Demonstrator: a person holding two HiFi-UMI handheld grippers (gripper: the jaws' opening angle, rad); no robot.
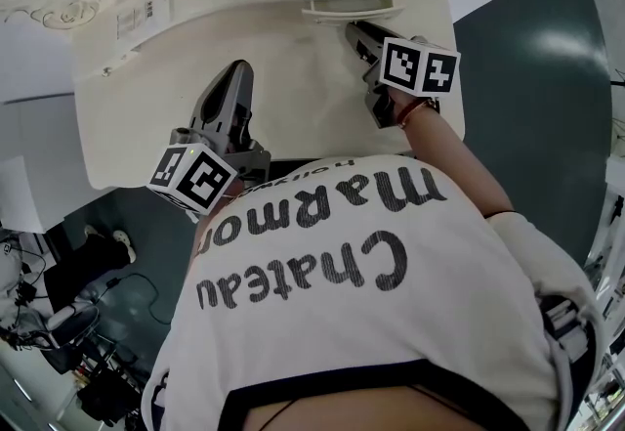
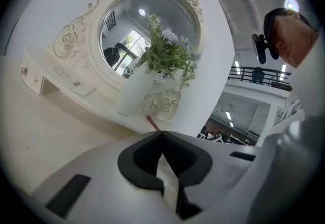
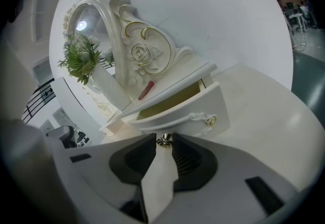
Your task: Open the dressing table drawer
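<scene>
I seem to be working in a big open hall, more a lab or studio than a home. The white dressing table (image 1: pixel 293 107) with its oval mirror (image 2: pixel 147 30) and vase (image 2: pixel 133 93) of greenery (image 2: pixel 167 55) is bedroom furniture, yet it stands on a bare dark floor (image 1: pixel 527 77) with cables (image 1: pixel 137 280) and equipment (image 1: pixel 103 390) lying about. Beyond it I see strip lights (image 2: pixel 237 64) overhead, a gallery railing (image 2: pixel 254 71), and people (image 2: pixel 216 135) far off.

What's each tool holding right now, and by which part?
The right tool grips the open drawer by a small metal knob. The left tool is shut and holds nothing.
</scene>
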